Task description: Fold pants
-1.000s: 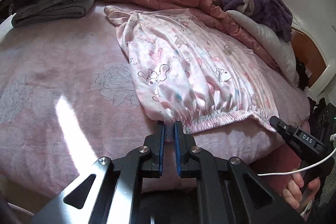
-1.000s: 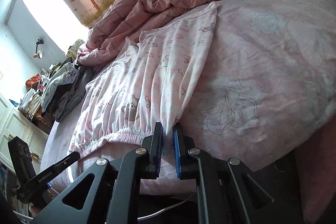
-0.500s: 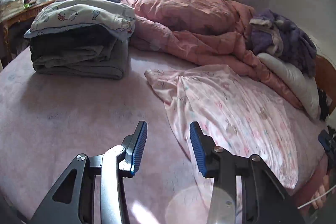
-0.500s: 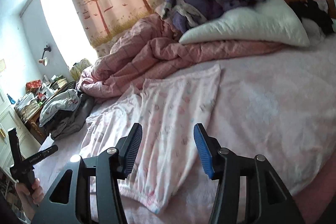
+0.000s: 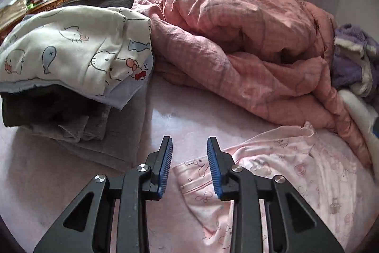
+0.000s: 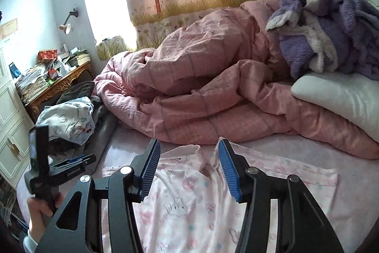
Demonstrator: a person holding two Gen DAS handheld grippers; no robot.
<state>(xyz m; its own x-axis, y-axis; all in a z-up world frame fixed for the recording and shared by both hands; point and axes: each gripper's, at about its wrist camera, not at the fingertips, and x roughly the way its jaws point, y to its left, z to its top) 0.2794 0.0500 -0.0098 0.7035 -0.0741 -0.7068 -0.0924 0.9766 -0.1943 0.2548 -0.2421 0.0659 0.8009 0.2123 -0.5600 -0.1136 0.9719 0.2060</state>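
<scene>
Since both grippers hover empty over the bed (image 5: 184, 125), the leg hems look like the next grasp.
Left gripper (image 5: 189, 167): fingers narrowing, nothing between.
Pants (image 6: 189, 205): one pair, flat on bed.
Right gripper (image 6: 189, 172): fingers half-wide, empty.
Technique: pinch both hems evenly.
Folded stack (image 5: 71, 77): one.

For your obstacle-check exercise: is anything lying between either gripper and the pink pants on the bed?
Nothing visible. The right gripper, open, hovers over the pink pants; the left gripper, its jaws closing on nothing, hangs above their cuff end.
</scene>
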